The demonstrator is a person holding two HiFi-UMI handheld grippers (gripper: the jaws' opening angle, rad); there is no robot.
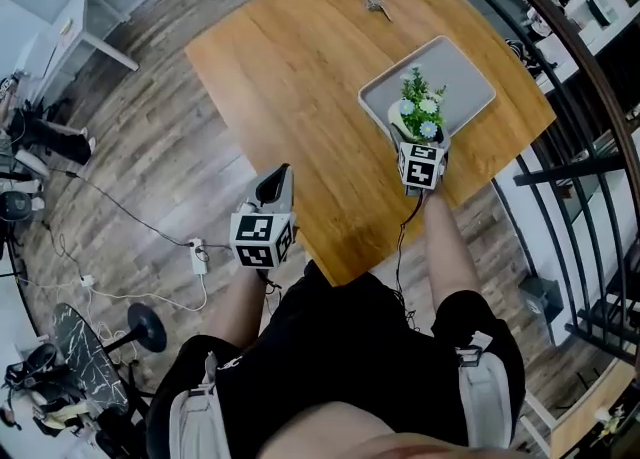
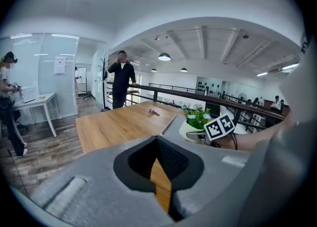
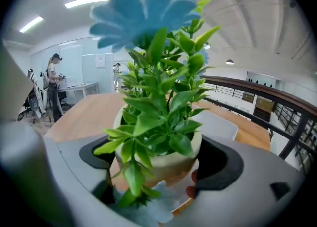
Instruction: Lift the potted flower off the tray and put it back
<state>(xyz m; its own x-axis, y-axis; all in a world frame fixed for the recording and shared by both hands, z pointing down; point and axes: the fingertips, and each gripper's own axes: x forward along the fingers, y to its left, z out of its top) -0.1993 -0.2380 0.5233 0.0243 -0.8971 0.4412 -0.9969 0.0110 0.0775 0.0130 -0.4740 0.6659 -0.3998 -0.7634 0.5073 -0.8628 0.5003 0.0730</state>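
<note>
The left gripper [image 1: 276, 185] hangs at the near left edge of the table [image 1: 300, 77], well apart from the tray [image 1: 460, 72]. Its own view shows its jaws drawn together, with only a thin slit of table wood showing between them. Nothing is held in them.

The right gripper [image 1: 416, 139] reaches over the near right part of the table to the tray's near edge. Its jaws stand wide and are closed on the cream pot [image 3: 168, 164], with one dark pad against each side of it. The flower [image 1: 420, 107] stands upright, its green leaves and pale blue blooms rising above the jaws. In the head view the pot sits at the tray's near rim. No view shows whether its base rests on the tray or hangs just above it. The grey tray lies skewed on the table's right side, and the rest of it is bare.

Farther on, a small grey thing [image 1: 377, 2] lies alone near the table's far edge. I cannot tell what it is. A dark railing [image 1: 560, 67] curves past the right side of the table. In the left gripper view a person [image 2: 120, 80] in dark clothes stands beyond the table's far end. Another person [image 2: 7, 102] stands by a white desk [image 2: 37, 100] at the left.
</note>
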